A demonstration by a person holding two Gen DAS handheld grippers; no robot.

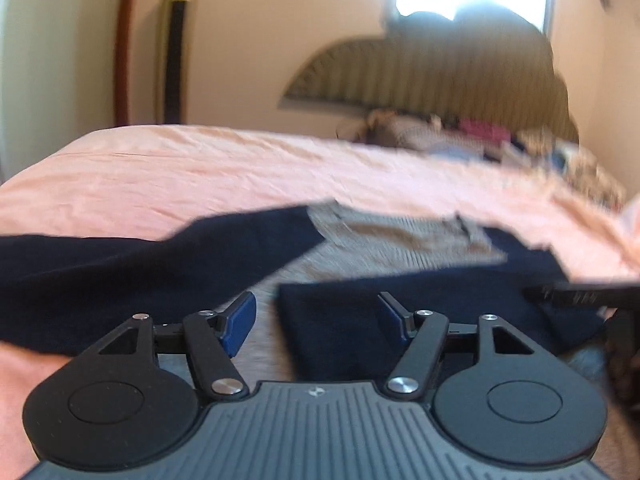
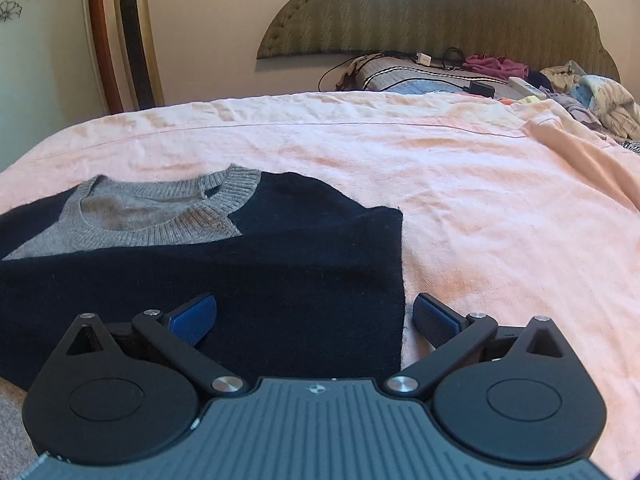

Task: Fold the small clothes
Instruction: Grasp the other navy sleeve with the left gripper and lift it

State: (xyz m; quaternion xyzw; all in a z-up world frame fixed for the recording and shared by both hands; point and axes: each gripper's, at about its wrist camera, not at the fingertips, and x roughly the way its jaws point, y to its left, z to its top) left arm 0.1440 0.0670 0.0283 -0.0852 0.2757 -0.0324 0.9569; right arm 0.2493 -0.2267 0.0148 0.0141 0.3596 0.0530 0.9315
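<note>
Left wrist view, blurred: the left gripper (image 1: 316, 318) hovers low over a navy-and-grey sweater (image 1: 120, 272) spread on a bed (image 1: 200, 168) with a pink sheet, its fingers (image 1: 240, 320) parted about halfway and holding nothing; a folded navy sleeve lies just beyond them, and a dark bar at the right edge may be the other gripper, though the blur makes that uncertain. Right wrist view, sharp: the right gripper (image 2: 314, 320) straddles the sweater's (image 2: 240, 272) straight right edge, fingers (image 2: 434, 320) spread wide and empty, one over the knit, one over the sheet. The grey ribbed collar (image 2: 168, 216) lies toward the headboard (image 2: 420, 12). The knit looks soft, light and limp, likely to sag and stretch; it would best be pinched at hem corners or folded edges. No containers show; loose clothes (image 2: 592, 92) heap by the headboard.
</note>
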